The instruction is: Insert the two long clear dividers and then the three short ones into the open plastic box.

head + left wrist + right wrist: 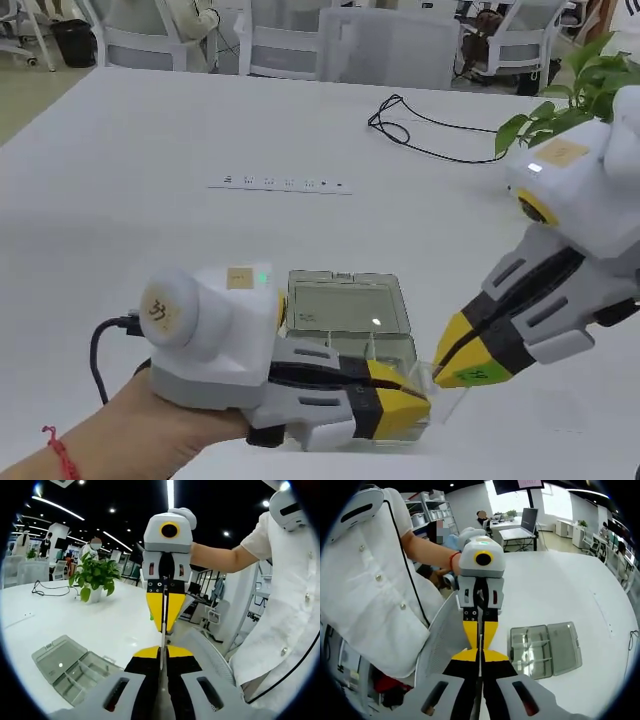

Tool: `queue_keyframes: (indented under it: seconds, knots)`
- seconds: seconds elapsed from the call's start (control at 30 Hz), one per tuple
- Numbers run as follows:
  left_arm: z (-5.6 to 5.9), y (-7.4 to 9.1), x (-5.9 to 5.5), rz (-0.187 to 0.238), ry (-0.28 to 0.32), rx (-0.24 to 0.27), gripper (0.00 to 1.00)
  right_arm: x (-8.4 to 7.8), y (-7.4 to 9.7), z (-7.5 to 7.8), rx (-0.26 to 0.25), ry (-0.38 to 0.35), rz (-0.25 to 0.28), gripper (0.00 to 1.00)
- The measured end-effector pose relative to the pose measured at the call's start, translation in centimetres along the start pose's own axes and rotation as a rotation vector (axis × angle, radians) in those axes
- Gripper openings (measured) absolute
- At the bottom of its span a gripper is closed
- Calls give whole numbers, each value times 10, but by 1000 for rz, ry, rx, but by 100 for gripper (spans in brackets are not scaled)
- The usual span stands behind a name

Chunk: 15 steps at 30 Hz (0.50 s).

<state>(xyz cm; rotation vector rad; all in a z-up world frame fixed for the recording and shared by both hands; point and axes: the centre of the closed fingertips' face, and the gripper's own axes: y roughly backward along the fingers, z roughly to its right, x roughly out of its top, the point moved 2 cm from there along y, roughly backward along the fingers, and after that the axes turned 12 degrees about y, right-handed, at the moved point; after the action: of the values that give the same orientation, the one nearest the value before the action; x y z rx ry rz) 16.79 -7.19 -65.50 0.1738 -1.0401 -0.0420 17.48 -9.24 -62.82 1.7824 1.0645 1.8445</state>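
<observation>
Clear divider (pixel 437 383), a thin, rigid, transparent strip, is held at the near right corner of the open plastic box (pixel 345 305). It is clamped at opposite ends by the closed jaws of the left gripper (pixel 405 397) and right gripper (pixel 447 368), with its long axis spanning them. The left gripper is judged nearer the box.

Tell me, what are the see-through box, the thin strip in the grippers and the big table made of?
The box is probably hard clear plastic, glossy: the table shows through it and a light glints on it. The strip looks like the same clear plastic, thin and stiff. The table has a smooth matte white top, maybe laminate; I can't tell for sure.
</observation>
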Motion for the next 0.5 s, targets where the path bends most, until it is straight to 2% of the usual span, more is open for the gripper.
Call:
queue_keyframes:
  seconds: [0.3, 0.5]
  knots:
    - [-8, 9, -4, -7, -6, 57, 12, 1, 4, 6, -25, 7, -3, 3]
    - [-20, 22, -5, -2, -5, 118, 26, 2, 8, 16, -74, 9, -2, 3]
